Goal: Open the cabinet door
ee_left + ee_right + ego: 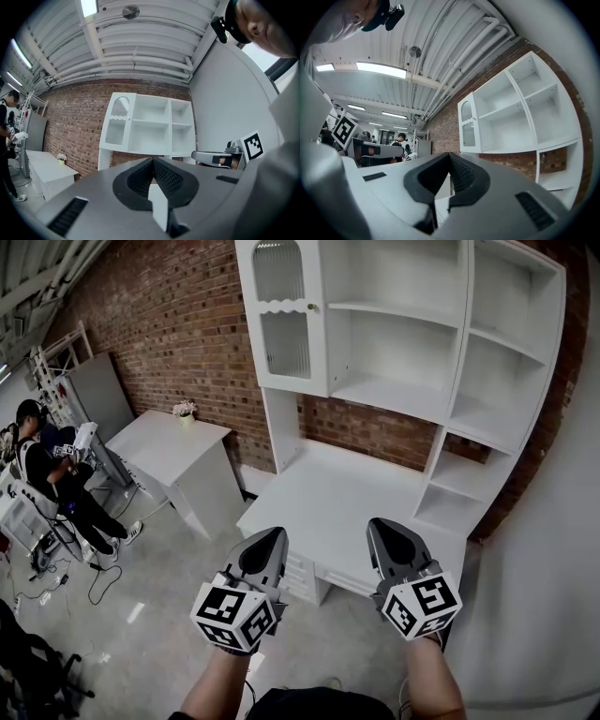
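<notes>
At the far left of the head view a seated person (45,474) is seen, well apart from the task, and next to that a small side table (178,448) carrying a flower pot (185,411) against the brick wall. Further right stands the white hutch, and the cabinet door (291,320) is found closed at its upper left, above the worktop (328,498). The door is judged to be a light, stiff painted frame around ribbed glass panes, so it should swing easily but ought not to be knocked or levered at the glass. A small round knob (312,307) is set on its right edge, about halfway up. From that it is inferred that the hinges lie on the left and that the knob is the place to be pinched. Being small and smooth, it is likely to slip unless it is gripped squarely and pulled outward along an arc. Below, the left gripper (274,538) is held low in front of the worktop with its jaws brought together on nothing. Just beside it the right gripper (380,529) is likewise closed and empty. Both are well apart from the door, so one would have to be raised and opened before the knob is taken. To the right, open shelves (403,334) fill the rest of the hutch.
</notes>
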